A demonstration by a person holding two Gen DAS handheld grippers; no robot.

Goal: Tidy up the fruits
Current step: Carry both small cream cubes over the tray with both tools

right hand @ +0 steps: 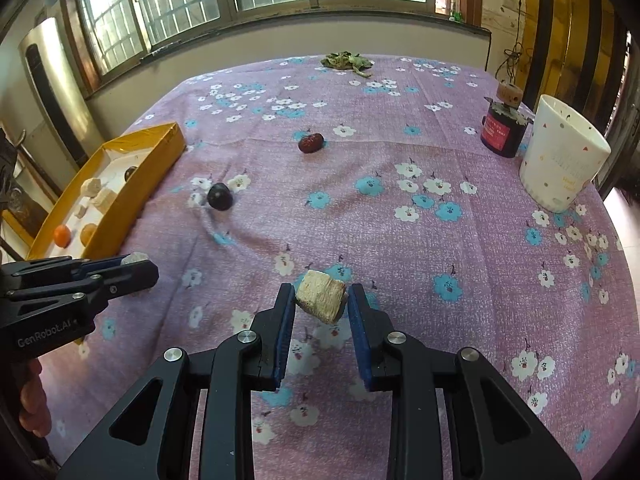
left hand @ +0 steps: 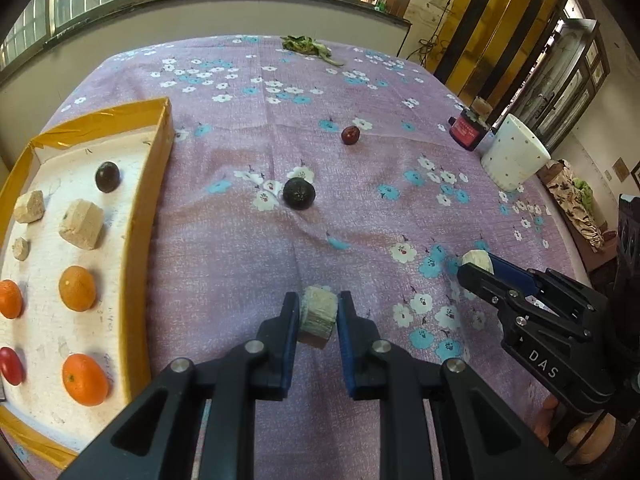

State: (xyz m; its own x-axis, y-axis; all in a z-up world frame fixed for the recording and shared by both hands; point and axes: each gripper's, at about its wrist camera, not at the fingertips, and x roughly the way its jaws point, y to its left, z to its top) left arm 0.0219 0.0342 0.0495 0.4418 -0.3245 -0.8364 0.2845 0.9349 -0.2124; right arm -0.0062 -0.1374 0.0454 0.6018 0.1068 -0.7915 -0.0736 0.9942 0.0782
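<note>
Left gripper point(left hand: 319, 312) clamped on pale chunk point(left hand: 319, 314), right gripper point(right hand: 322, 302) clamped on another chunk point(right hand: 321, 297). Tray point(left hand: 149, 216) at my 9 o'clock, dark fruit point(left hand: 299, 194) at 12.

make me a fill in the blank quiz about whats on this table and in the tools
1. Each tool, left tool and right tool, grips a pale ____.
2. The yellow tray holds ____ oranges.
3. The white cup stands beside a ____ jar.
4. The dark plum and red date lie on the ____ cloth.

Missing words: chunk; three; red; purple
</note>
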